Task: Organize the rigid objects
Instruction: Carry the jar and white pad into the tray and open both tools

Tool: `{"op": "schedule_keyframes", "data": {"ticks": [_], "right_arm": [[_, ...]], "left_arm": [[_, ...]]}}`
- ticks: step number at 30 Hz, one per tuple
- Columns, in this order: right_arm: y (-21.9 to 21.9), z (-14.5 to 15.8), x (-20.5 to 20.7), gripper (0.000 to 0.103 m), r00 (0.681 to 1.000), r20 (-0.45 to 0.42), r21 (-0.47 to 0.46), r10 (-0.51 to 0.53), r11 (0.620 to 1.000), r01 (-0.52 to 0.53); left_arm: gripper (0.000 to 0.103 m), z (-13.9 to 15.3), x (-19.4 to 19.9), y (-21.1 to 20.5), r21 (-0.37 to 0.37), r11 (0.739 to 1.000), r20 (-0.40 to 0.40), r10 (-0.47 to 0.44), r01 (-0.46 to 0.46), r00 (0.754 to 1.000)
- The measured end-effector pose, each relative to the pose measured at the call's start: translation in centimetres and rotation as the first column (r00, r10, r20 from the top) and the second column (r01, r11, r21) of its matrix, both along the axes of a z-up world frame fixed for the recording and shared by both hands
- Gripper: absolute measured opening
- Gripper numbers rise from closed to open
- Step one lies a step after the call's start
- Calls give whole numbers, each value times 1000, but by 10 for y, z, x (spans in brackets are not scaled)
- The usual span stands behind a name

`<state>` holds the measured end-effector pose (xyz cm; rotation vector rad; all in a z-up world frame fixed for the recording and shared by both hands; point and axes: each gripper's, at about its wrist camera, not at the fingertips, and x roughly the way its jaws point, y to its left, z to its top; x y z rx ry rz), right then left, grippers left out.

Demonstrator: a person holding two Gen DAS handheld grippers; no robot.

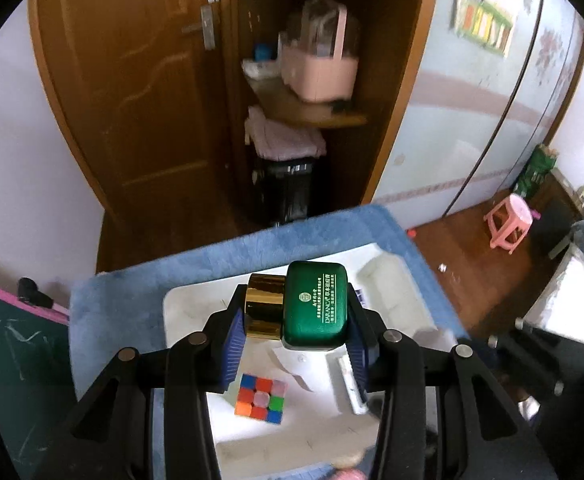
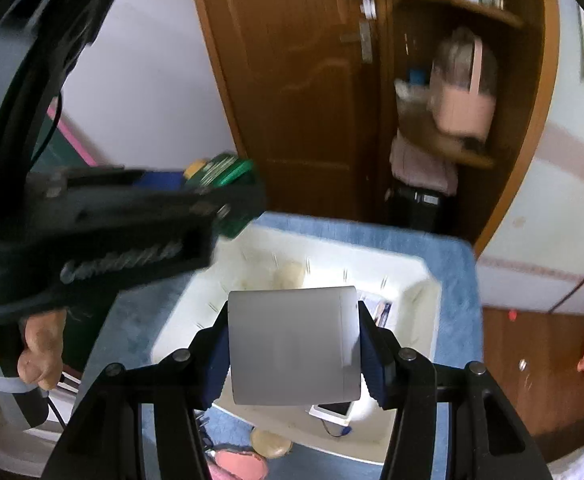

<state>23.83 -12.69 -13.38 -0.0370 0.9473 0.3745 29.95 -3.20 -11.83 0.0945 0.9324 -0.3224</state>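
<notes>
Gripping a green bottle (image 1: 316, 306) with a gold cap (image 1: 263, 306), my left gripper (image 1: 296, 340) has its blue pads clamped on the cap end and the base, so the bottle lies sideways between the fingers. Its label faces me, turned on its side: I can read "DARANCA" under a round emblem, with lines of Chinese characters too small to make out. Below the left gripper lies a Rubik's cube (image 1: 260, 399) on the floor of a white foam tray (image 1: 396, 292), nearer to me than the bottle, and a thin white stick-like item (image 1: 352, 384) lies just right of it, under the right finger.

My right gripper (image 2: 294, 354) is clamped on a plain grey box (image 2: 292, 346), held above the same tray (image 2: 420, 292); no writing shows on its face. Beneath the box I see a white phone-like slab (image 2: 332, 409) and a printed card (image 2: 378, 308) on the tray floor, its print unreadable. Off to the left of this gripper, blurred, the left tool (image 2: 131, 216) crosses the view with the green bottle (image 2: 227, 184) at its tip.

The tray sits on a blue towel (image 1: 139, 280). Beyond stands a brown wooden door (image 1: 139, 80), and a pink stool (image 1: 510, 224) far right.
</notes>
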Motion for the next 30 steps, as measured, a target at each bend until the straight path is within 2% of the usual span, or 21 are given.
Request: {"op": "schedule_keyframes", "data": {"ticks": [8, 14, 24, 26, 28, 30], "right_arm": [[33, -103, 13, 55, 980, -198, -77, 26, 996, -42], [40, -140, 10, 55, 962, -272, -70, 26, 996, -47], [51, -152, 3, 57, 952, -304, -78, 31, 995, -57], [51, -151, 1, 61, 953, -300, -74, 32, 996, -57], [50, -144, 4, 64, 958, -283, -46, 40, 997, -56], [52, -138, 4, 66, 963, -266, -40, 41, 998, -54]], "left_arm": [[47, -95, 47, -14, 74, 996, -187, -37, 52, 982], [47, -132, 62, -23, 78, 993, -264, -65, 89, 962], [50, -154, 69, -28, 98, 990, -333, -64, 102, 941], [62, -154, 71, -25, 74, 993, -355, -57, 89, 933], [72, -148, 70, -20, 53, 996, -349, -45, 68, 936], [76, -140, 67, -17, 34, 998, -336, -42, 57, 941]]}}
